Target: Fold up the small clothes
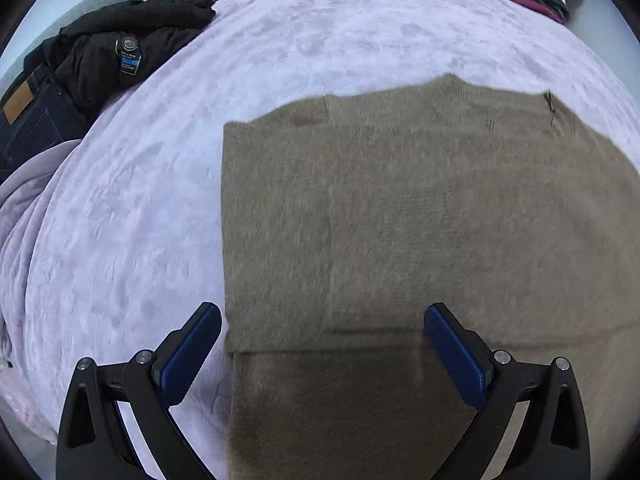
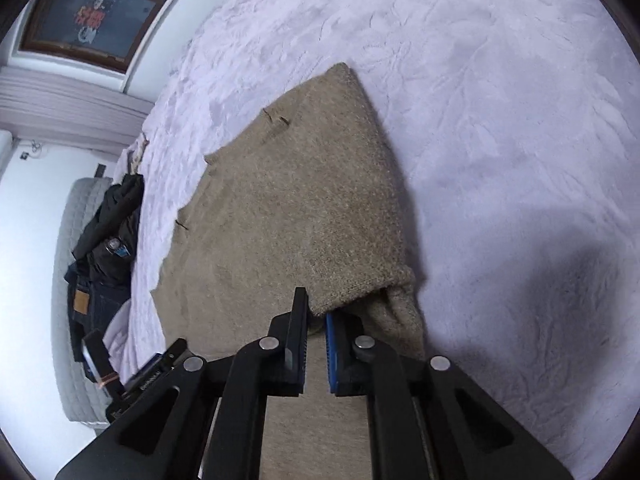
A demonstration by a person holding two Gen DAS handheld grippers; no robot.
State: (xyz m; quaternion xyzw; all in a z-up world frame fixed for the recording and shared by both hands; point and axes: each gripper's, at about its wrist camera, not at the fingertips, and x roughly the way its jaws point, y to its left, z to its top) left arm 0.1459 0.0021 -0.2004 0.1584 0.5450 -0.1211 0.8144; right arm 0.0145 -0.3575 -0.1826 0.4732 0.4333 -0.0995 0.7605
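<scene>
Only the right wrist view shows the right gripper [image 2: 318,312] pinching the tan sweater's [image 2: 288,216] folded edge on the bed [image 2: 500,100]. Above it, the left gripper [image 1: 322,318] hangs with fingers spread wide.

The left wrist view looks steeply down from close above, past its wide-spread tongs, onto the tan sweater [image 1: 420,220] lying ahead on the lilac blanket [image 1: 140,220]. The right wrist view sits low, rolled sideways, nearly touching the same sweater [image 2: 288,216]; both share the black jacket [image 1: 132,36] [image 2: 116,220]
</scene>
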